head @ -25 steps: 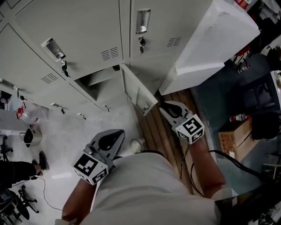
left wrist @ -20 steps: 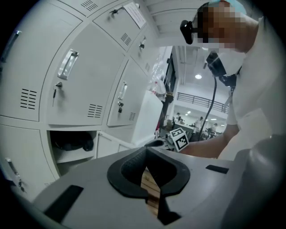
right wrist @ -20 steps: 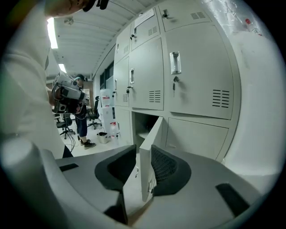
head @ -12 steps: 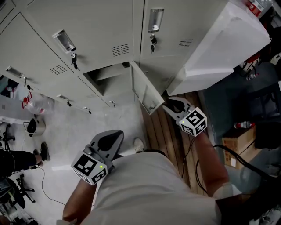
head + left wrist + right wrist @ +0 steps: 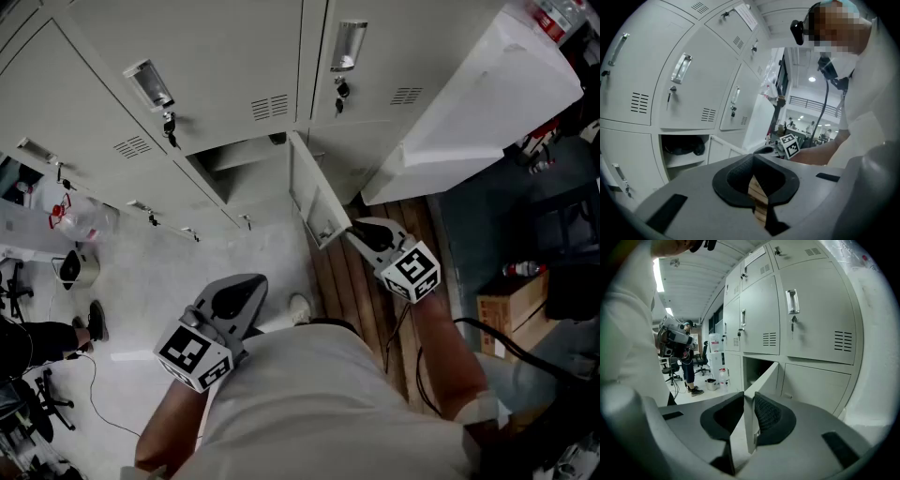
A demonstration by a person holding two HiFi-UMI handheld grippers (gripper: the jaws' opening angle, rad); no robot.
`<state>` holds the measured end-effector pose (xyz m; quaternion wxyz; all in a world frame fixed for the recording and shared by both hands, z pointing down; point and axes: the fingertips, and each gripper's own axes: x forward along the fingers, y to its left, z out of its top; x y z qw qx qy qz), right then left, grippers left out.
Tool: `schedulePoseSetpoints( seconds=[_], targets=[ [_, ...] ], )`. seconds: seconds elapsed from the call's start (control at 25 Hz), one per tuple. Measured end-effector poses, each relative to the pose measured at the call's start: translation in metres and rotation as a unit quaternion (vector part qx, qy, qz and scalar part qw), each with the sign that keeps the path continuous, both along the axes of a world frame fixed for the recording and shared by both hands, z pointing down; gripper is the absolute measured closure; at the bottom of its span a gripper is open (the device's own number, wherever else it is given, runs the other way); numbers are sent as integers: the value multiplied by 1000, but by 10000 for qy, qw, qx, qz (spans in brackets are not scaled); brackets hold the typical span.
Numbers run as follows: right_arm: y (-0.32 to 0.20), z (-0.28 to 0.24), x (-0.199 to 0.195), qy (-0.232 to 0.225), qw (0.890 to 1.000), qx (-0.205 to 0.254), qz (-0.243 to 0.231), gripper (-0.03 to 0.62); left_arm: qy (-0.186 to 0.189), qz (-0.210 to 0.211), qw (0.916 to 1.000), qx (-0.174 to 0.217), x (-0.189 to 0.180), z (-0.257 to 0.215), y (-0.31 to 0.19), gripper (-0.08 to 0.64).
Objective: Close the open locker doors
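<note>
One lower locker door [image 5: 314,202] stands swung out from its dark compartment [image 5: 246,171] in the grey locker wall. My right gripper [image 5: 354,228] is at the door's free edge. In the right gripper view the door [image 5: 764,380] runs edge-on between the two pads, which touch it on both sides, so the right gripper [image 5: 749,397] is shut on it. My left gripper [image 5: 246,281] hangs back near my body, shut and holding nothing. The left gripper view shows the left gripper [image 5: 752,159], the open compartment [image 5: 684,150] and the door [image 5: 726,143] from the side.
A big white slanted cabinet [image 5: 478,94] stands right of the door above wooden floor slats [image 5: 370,300]. A cardboard box [image 5: 492,302] lies further right. Far left are a bagged bottle [image 5: 64,216], a bucket [image 5: 67,267] and a seated person's legs [image 5: 37,361].
My right gripper moved up to the door's free edge and took it between its jaws. The door has swung a little toward the lockers. The left gripper stayed put.
</note>
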<state>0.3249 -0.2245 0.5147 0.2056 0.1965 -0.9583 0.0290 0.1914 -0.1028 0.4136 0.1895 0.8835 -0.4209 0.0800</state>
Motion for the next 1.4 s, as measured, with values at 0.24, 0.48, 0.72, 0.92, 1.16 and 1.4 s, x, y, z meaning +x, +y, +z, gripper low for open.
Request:
schedulePoseSetpoints(
  seconds=[0.24,0.48,0.72,0.92,1.16,1.4],
  targets=[
    [12,-1,-21,-97,9999,-53,59,524,-25,50,10000,48,-6,-1,-2,549],
    [22,-2,-42,-228,9994,-158,228,523,-10,-27,10000,20,-18,1,-3,549],
    [31,-2,-67,-274,9989,-191,328,525,53,-26,10000,51,-39,1,-9,549],
    [37,-1,-94,-296,9985,-246,397,523,100,193,9998,31,-58,4,-15,549],
    [42,-2,-130,-270,9976,-275,580,525,110,378,9992,35,-89,-2,-24,549],
    [42,-1,-162,-278,9955,-329,840,528,194,505,9985,77,-122,-6,-31,549]
  ],
)
